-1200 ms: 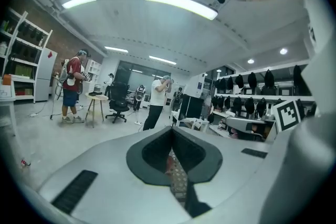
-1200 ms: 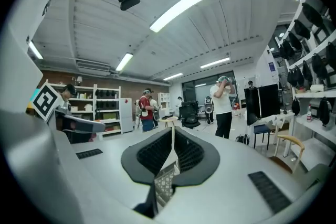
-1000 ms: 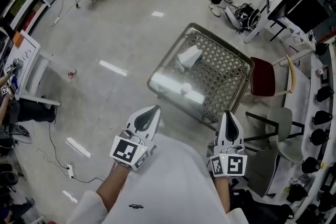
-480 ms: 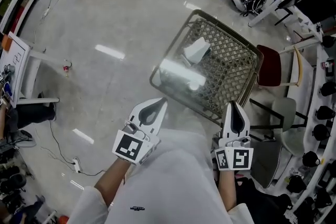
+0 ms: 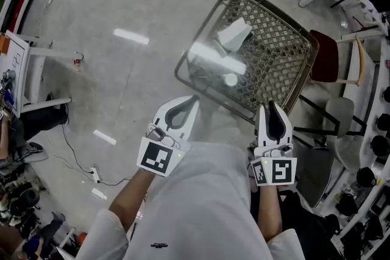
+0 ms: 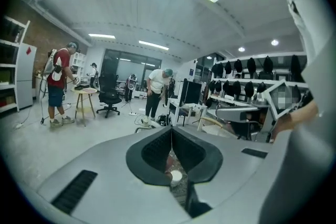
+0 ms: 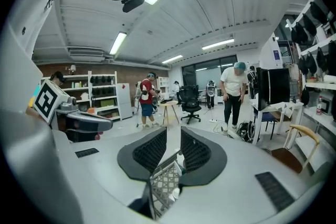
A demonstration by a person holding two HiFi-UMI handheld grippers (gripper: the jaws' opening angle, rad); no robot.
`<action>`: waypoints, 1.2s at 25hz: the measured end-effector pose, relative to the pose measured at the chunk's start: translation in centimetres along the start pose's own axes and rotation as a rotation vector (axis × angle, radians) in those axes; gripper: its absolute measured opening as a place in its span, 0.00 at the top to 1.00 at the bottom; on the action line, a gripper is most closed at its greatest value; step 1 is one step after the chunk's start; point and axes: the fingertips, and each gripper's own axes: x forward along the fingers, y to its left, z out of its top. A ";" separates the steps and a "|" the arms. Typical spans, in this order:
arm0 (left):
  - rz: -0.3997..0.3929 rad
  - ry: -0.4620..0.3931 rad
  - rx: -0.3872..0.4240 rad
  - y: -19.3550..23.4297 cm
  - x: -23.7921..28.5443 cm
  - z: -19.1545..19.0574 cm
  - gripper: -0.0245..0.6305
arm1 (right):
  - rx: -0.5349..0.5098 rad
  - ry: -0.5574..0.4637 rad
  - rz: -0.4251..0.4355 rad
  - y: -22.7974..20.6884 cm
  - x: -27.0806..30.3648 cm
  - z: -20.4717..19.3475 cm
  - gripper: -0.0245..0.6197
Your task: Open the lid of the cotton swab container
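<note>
The table (image 5: pixel 277 33) has a flat, shiny glass top, and its frame is woven in a criss-cross net with lots of little holes. It has four sides with soft, round corners. It stands on a smooth grey floor (image 5: pixel 122 3) that shines where the lights hit it.

Two things are on the glass. One is the cotton swab container (image 5: pixel 230 79), a small round white tub near the middle, a bit to the near side. It is too small to tell how its lid sits. The other is a white box (image 5: pixel 235 34) with slanted sides, farther back and apart from the tub. A chair (image 5: pixel 323 64) with a dark red seat stands just right of the table.

The person stands at the near side of the table and holds both tools out in front, pointing far. Their arms are bare below a white shirt (image 5: pixel 201 210).

The left gripper (image 5: pixel 194 98) is smooth grey-white with black bumpy pads. Its jaws are pressed together with nothing in them.

The right gripper (image 5: pixel 271 105) looks the same. Its jaws are opening, a narrow gap so far, and nothing is between them.

Neither tool touches the table or the tub.
</note>
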 end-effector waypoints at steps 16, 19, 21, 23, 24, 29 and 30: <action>-0.193 0.188 0.199 0.7 9.8 -15.5 0.74 | 0.034 0.056 0.004 -2.1 5.6 -7.5 0.87; -0.230 0.226 0.229 0.6 11.4 -18.4 0.70 | 0.036 0.066 0.009 -2.4 6.4 -8.9 0.87; -0.253 0.249 0.250 0.5 12.6 -20.4 0.65 | 0.037 0.069 0.015 -2.5 6.9 -9.9 0.87; -0.270 0.267 0.271 0.4 13.8 -22.4 0.61 | 0.038 0.076 0.018 -2.7 7.3 -10.9 0.87; -0.277 0.273 0.277 0.3 14.4 -23.3 0.61 | 0.040 0.080 0.017 -2.9 7.5 -11.4 0.87; -0.317 0.286 0.301 -0.1 16.9 -26.2 0.55 | 0.062 0.087 -0.002 -3.7 8.1 -13.4 0.86; -0.325 0.291 0.310 -0.3 17.3 -26.6 0.54 | 0.070 0.088 -0.005 -3.8 8.2 -13.9 0.86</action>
